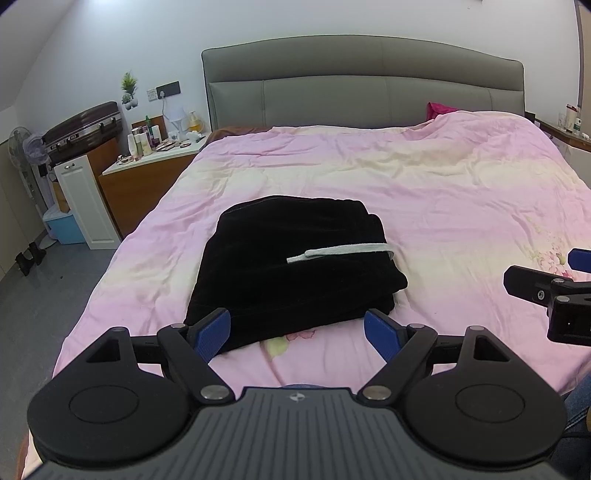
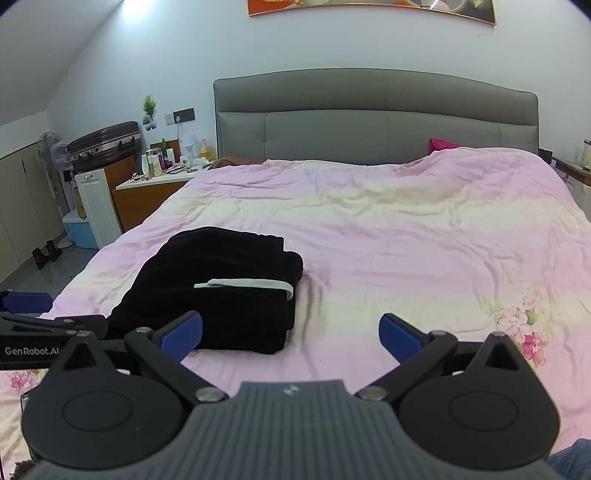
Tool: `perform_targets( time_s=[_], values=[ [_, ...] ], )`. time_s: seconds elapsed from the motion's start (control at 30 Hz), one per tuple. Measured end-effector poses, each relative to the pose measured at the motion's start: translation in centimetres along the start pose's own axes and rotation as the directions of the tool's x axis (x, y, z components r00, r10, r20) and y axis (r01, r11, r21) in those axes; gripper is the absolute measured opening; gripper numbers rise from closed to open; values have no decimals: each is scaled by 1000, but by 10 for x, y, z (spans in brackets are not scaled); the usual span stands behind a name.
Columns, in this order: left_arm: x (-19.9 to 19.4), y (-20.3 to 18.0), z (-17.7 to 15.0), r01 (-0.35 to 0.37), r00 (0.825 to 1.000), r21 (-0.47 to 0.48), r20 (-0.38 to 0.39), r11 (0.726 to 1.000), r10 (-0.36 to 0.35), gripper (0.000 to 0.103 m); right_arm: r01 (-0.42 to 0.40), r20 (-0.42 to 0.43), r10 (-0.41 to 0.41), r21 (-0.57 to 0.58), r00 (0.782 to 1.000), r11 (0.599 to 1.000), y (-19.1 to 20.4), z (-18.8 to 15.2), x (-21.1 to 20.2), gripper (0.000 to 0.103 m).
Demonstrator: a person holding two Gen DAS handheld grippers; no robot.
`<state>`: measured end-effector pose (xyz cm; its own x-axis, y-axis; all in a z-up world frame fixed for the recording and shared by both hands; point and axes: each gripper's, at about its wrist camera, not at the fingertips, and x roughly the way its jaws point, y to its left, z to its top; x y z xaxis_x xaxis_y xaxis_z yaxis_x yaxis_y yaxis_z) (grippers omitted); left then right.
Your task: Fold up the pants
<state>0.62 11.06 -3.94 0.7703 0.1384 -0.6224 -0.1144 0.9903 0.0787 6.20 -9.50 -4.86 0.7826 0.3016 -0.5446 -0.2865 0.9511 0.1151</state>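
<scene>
The black pants (image 1: pixel 291 266) lie folded into a thick, squarish bundle on the pink duvet (image 1: pixel 424 192), toward the near left part of the bed; a pale grey drawstring (image 1: pixel 340 252) runs across the top of the bundle and hooks over its right edge. Nothing lies on the bundle besides that cord, and nothing stands between it and either tool.

The left gripper (image 1: pixel 297 334) hovers just short of the bundle's near edge with its blue pads spread wide, holding nothing; its left pad overlaps the bundle's near corner in this view, though whether it touches the cloth cannot be told. The right gripper (image 2: pixel 290 334) hangs off to the bundle's right, also spread wide and empty, with bare duvet between its pads; its tip shows at the right edge of the left wrist view.

The duvet is wrinkled, pink fading to cream in bands, with a flower print (image 2: pixel 517 321) near the right front — a grey padded headboard (image 1: pixel 362 88) backs the bed, and a magenta cushion (image 1: pixel 439 110) peeks out at its foot. Left of the bed stands a wooden nightstand (image 1: pixel 147 181) crowded with bottles; behind it a dark suitcase (image 1: pixel 83 127), a standing fan (image 1: pixel 22 147), a white cabinet (image 1: pixel 86 201) and a blue bin (image 1: pixel 66 229) on the grey floor; a framed picture (image 2: pixel 369 9) hangs above the headboard.
</scene>
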Motion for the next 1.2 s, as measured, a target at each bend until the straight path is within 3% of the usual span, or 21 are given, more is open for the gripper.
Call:
perform_targets(
  time_s=[1.2],
  values=[
    [-3, 3, 1, 7, 1000, 19, -1, 1000, -7, 96, -8, 14, 8, -1, 1000, 1000, 5, 2, -11, 98]
  ],
)
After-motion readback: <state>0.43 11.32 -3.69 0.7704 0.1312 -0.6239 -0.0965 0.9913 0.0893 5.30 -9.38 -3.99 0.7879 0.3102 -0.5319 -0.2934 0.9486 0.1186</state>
